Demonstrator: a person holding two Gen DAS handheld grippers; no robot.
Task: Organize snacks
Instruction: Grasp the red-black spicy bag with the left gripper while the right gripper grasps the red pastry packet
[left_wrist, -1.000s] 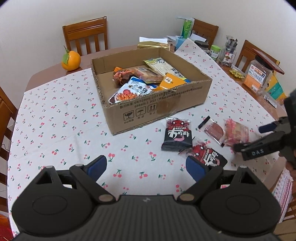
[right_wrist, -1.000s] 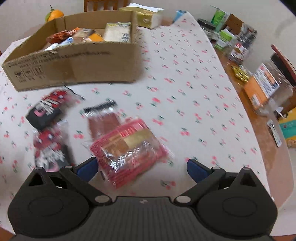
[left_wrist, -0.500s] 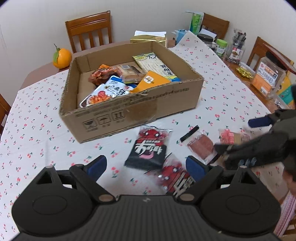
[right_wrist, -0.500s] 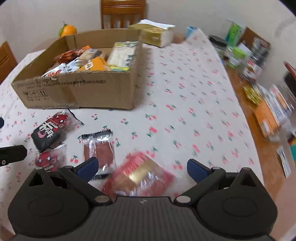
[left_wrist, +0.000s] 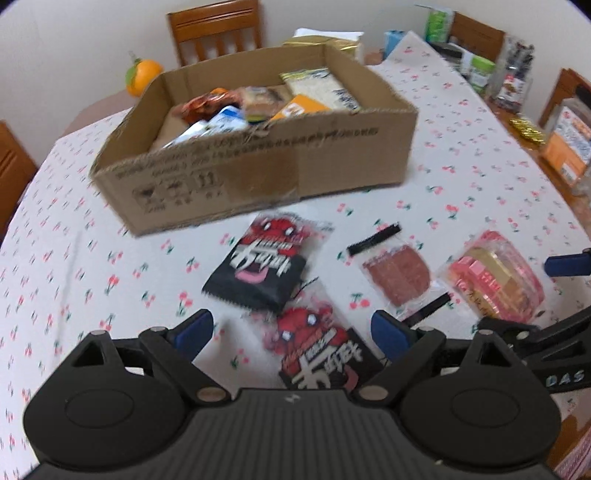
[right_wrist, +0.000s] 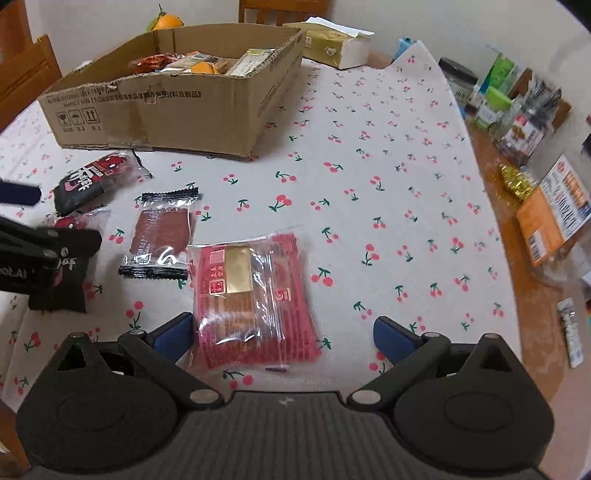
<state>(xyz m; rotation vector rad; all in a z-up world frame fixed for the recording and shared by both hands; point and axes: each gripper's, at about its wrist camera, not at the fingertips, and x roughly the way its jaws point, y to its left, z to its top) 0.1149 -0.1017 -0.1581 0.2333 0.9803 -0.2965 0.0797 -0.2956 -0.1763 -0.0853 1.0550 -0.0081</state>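
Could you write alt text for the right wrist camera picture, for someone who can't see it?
An open right gripper hovers over a red cake packet on a cherry-print tablecloth. To its left lie a jerky packet and two black snack packs, with a cardboard box of snacks behind.

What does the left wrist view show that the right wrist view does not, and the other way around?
Only the left wrist view shows the left gripper open over the lower black-and-red packet. Only the right wrist view shows the tissue box and the right gripper open around the red cake packet. Both show the cardboard box, the orange and the dried-meat packet.
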